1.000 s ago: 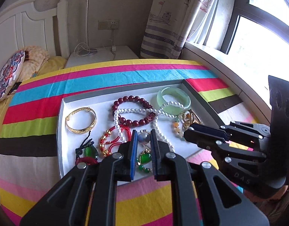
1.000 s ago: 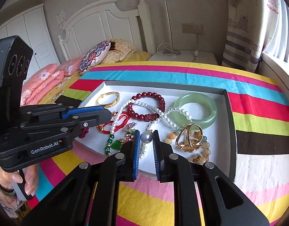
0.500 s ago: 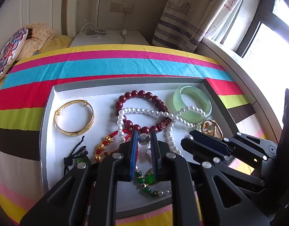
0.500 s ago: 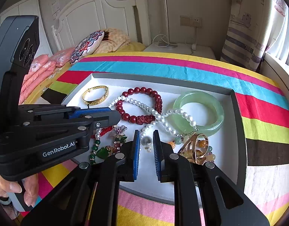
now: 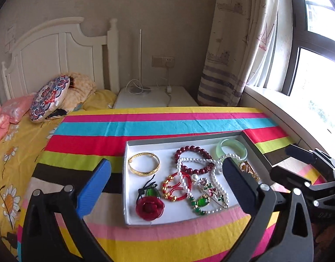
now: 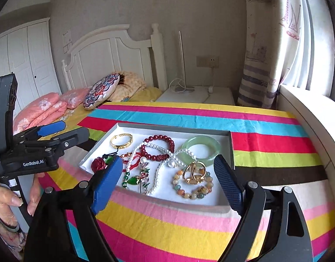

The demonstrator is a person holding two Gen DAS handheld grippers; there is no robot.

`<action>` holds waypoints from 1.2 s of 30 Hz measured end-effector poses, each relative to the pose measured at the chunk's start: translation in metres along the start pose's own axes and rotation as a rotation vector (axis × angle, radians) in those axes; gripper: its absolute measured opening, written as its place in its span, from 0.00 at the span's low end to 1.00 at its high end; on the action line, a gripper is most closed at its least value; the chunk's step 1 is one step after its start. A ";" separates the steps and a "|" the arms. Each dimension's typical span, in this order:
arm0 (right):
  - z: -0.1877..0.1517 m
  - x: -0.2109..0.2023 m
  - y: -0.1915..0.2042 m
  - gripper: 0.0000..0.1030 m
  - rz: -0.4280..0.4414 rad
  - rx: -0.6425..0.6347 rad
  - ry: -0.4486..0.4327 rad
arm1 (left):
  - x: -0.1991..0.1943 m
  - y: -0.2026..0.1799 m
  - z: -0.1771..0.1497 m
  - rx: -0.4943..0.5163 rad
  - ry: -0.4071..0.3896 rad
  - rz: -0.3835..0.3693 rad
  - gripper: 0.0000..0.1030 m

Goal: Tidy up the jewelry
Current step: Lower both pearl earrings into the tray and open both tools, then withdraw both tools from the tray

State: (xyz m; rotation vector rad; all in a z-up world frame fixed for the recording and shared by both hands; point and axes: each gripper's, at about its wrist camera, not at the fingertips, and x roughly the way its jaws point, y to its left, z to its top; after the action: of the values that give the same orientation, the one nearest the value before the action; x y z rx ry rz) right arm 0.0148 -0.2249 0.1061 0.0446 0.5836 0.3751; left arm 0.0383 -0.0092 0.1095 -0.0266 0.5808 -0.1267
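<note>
A white tray (image 5: 132,196) (image 6: 226,150) on the striped cloth holds tangled jewelry: a gold bangle (image 5: 144,167) (image 6: 121,140), a dark red bead bracelet (image 5: 192,159) (image 6: 161,144), a pearl necklace (image 5: 182,174) (image 6: 161,170), a jade bangle (image 5: 232,149) (image 6: 201,149), a red rose piece (image 5: 149,207) (image 6: 98,163), a green pendant (image 5: 200,203) (image 6: 133,180) and a gold ring on coloured beads (image 6: 193,174). My left gripper (image 5: 169,187) is open and empty, above the tray's near side. My right gripper (image 6: 167,185) is open and empty over the tray's near edge.
The striped cloth (image 5: 145,128) (image 6: 265,131) covers the table. A bed with pillows (image 6: 43,109) lies to the left, a white nightstand (image 5: 156,97) behind, and a curtain and windowsill (image 6: 298,100) to the right. A hand (image 6: 6,198) holds the left gripper.
Both grippers have opened wide from nearly shut and pulled back and up from the tray. The pearl pendant that sat between the fingers now lies in the tray.
</note>
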 end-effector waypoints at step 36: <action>-0.053 0.009 0.009 0.84 -0.168 0.016 0.036 | -0.017 -0.013 -0.076 0.002 -0.026 0.210 0.98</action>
State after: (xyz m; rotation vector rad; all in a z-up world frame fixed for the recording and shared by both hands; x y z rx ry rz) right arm -0.0100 -0.2165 0.0584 0.0045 0.6213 0.2087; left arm -0.0188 -0.0194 0.0564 0.0345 0.5538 0.0771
